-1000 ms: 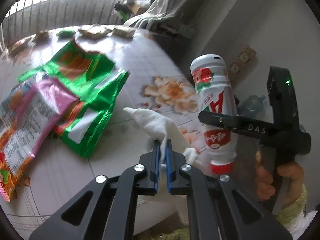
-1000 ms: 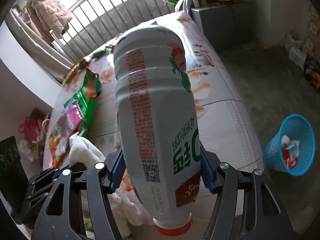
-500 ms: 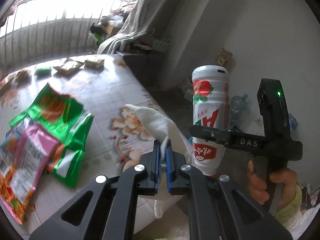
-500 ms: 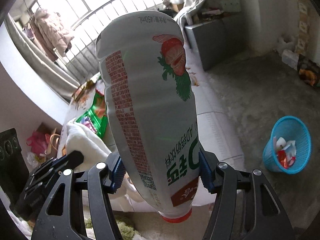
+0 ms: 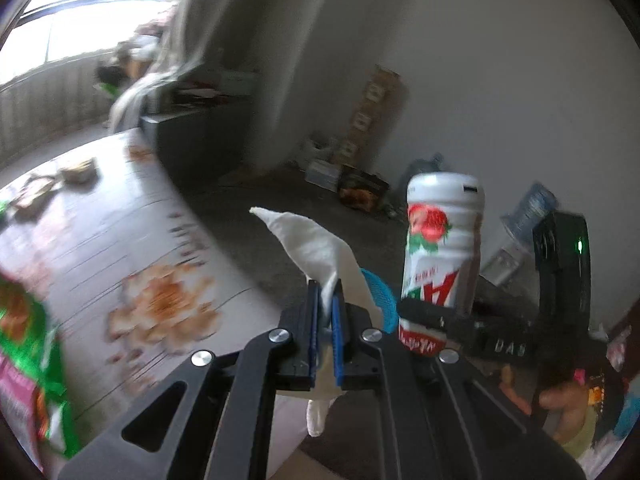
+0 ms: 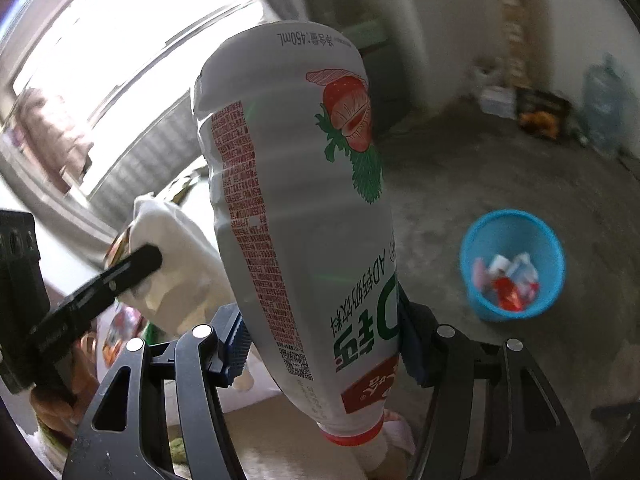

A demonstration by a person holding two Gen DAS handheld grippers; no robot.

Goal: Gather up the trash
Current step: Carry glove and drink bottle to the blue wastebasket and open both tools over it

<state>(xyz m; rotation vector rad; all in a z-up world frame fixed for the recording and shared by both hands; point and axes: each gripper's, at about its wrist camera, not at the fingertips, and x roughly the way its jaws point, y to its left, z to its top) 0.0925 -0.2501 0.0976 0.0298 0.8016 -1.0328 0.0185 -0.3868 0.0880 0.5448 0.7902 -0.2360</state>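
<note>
Left gripper (image 5: 327, 300) pinches tissue (image 5: 316, 248); right gripper (image 6: 320, 344) clamps bottle (image 6: 296, 208). Neither binned yet. Blue basket (image 6: 472, 292) holds some trash; wrappers (image 5: 28, 344) remain on bench (image 5: 120, 240).

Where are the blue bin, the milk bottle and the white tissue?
blue bin (image 6: 478, 300): right wrist view, outer wall.
milk bottle (image 6: 304, 216): right wrist view, white body.
white tissue (image 5: 308, 244): left wrist view, upper fold.

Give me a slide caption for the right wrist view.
Right claw grips an upside-down bottle, with the blue bin of trash on the floor ahead.
</note>
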